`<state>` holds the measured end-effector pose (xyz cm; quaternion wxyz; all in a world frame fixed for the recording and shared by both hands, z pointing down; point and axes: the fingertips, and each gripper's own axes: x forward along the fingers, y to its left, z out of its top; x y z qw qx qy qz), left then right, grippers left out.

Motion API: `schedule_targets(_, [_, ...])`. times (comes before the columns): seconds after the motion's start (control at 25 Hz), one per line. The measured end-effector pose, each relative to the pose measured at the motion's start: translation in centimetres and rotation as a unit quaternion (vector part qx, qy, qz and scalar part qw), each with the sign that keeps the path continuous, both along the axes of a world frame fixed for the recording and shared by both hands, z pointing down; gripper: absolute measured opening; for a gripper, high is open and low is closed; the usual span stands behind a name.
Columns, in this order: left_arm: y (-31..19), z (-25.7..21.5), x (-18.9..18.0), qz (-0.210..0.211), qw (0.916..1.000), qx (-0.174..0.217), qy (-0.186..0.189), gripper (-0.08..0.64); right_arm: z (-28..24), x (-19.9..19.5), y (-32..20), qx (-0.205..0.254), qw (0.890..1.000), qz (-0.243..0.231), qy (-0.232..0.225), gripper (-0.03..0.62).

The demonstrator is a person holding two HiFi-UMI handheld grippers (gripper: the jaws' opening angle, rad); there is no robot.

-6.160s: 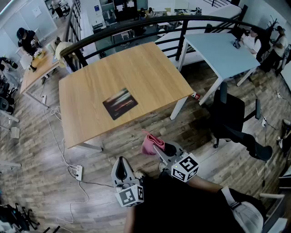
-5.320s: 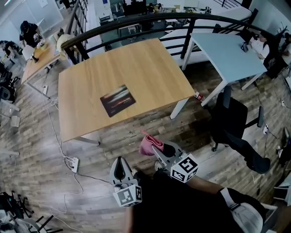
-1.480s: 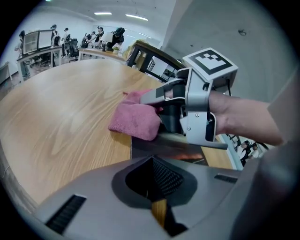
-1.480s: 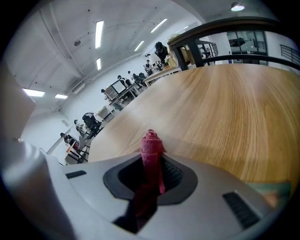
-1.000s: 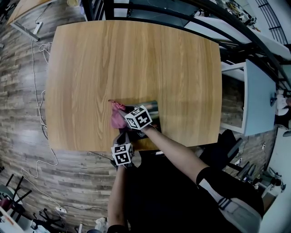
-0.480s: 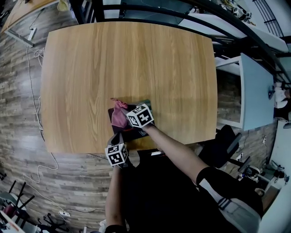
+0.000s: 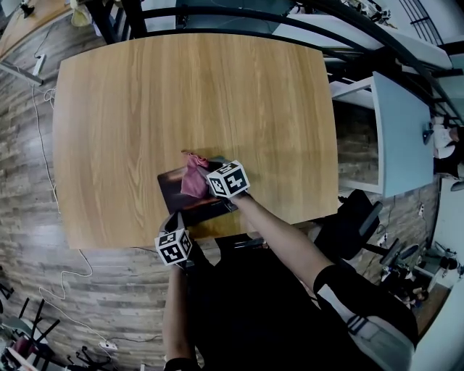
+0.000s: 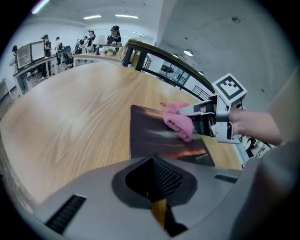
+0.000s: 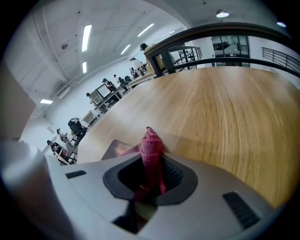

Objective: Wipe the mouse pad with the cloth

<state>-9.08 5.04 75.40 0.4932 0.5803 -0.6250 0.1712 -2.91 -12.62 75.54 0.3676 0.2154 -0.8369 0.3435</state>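
Inspecting the head view: a wooden table (image 7: 181, 94) stands on plank flooring (image 7: 29, 188), with a dark mouse pad (image 7: 172, 197) lying flat near the edge closest to the person. The pad is slightly skewed to that edge.

Right tongs (image 7: 202, 181): clamped on a pink cloth (image 7: 192, 176). In the right gripper view the cloth (image 9: 151, 146) stands bunched and upright between the two jaws of the right tongs (image 9: 150, 174), rising past their tips. A corner of the mouse pad (image 9: 119, 149) shows just behind it, with bare table (image 9: 225, 108) beyond. The left gripper view shows the cloth (image 8: 179, 122) resting on the far right part of the mouse pad (image 8: 150, 136), with the right tongs (image 8: 196, 117) reaching in from the right, their marker cube (image 8: 229, 90) uppermost.

Left tongs (image 7: 173, 217): jaws together, nothing between them, as the left gripper view shows (image 8: 153, 163). In the head view their tips sit at the near left corner of the mouse pad, close to the table edge. Contact with the pad cannot be confirmed; the tongs' own body hides the pad's near edge.

Surroundings: a black railing (image 7: 217, 13) runs along the far side of the table, and a pale blue table (image 7: 395, 138) stands well apart to the right. A black chair (image 7: 355, 217) sits beside the person. People at distant desks (image 8: 101, 37) appear in both gripper views.
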Motion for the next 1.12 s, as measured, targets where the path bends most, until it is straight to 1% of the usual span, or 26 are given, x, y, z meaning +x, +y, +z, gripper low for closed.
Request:
schedule_targets(0.28, [0.3,0.3,-0.2,-0.021,0.9997,0.002,0.01,0.023,0.3,3.9,-1.7,-0.001,0.999,0.045,0.01,0.07])
schedule_targets(0.52, [0.2,0.4,0.0,-0.013,0.9999,0.001,0.006,0.023,0.4,7.1,-2.8,0.002,0.996,0.082,0.024,0.069])
schedule_targets(0.68, [0.3,0.3,-0.4,-0.012,0.9999,-0.01,0.0,0.023,0.3,8.2,-3.2,0.01,0.994,0.101,0.033,0.069])
schedule_targets(1.12, [0.0,0.5,0.3,-0.005,0.9999,-0.006,0.007,0.023,0.9,12.3,-4.4,0.02,0.987,0.142,0.072,0.069])
